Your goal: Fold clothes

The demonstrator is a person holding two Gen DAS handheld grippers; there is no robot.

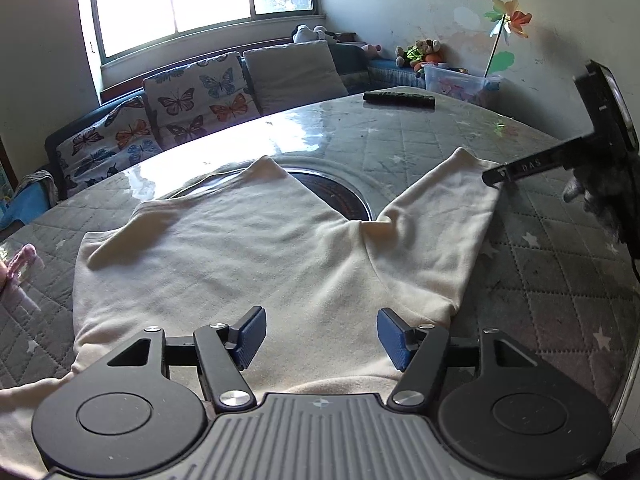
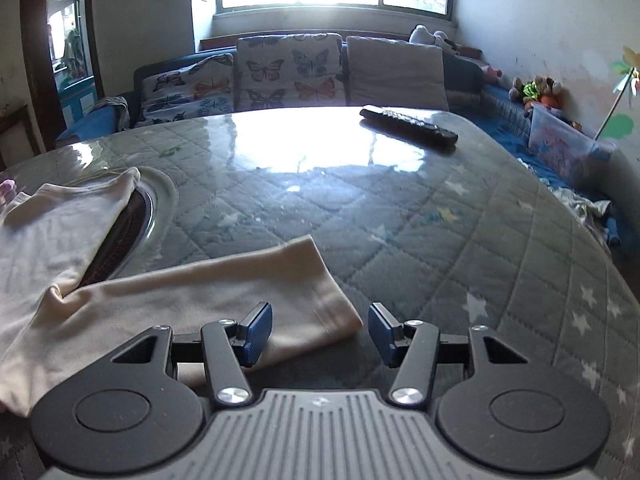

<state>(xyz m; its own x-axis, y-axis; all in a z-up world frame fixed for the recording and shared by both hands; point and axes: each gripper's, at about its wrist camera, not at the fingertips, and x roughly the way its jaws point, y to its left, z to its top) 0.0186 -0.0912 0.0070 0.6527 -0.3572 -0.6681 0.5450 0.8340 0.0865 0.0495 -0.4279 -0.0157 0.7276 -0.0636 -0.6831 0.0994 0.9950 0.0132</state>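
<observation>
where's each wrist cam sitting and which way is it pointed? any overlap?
Left wrist: low over the cream garment, facing the window; the open left gripper and right gripper's finger show.
Right wrist: by the sleeve, facing window and sofa; the open right gripper shows.
Shared: garment, remote, table.

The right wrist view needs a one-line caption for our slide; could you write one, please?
Open right gripper poised over the cream garment's sleeve cuff on the quilted table, remote control beyond.
</observation>
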